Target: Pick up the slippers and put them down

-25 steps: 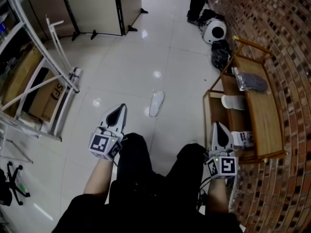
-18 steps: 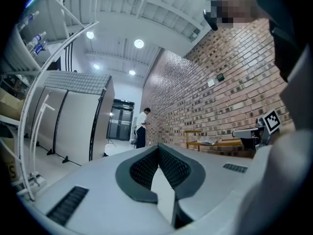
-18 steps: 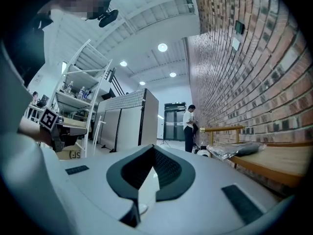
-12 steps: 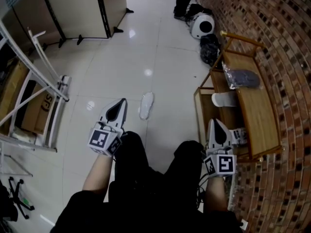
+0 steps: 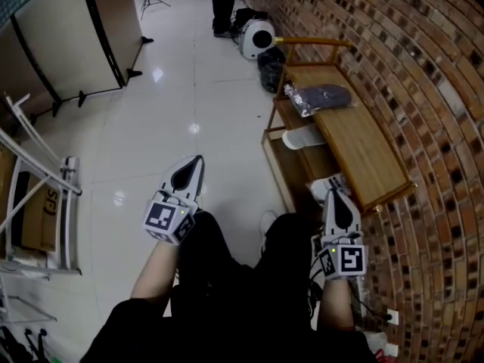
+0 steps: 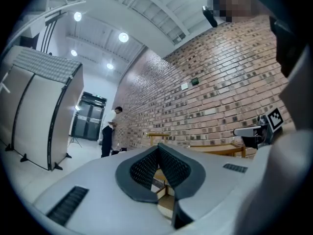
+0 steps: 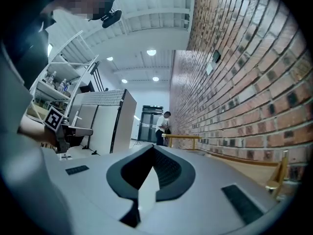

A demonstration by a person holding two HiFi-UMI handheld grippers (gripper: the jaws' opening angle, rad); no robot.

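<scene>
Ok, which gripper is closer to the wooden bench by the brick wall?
Right. The right gripper is at the near end of the wooden bench, beside its lower shelf. The left gripper is over the tiled floor, well to the bench's left.

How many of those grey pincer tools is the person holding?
2. The left gripper is over the white floor; the right gripper is beside the wooden bench. Both are shut and empty. As far as I can see, none are hidden.
</scene>
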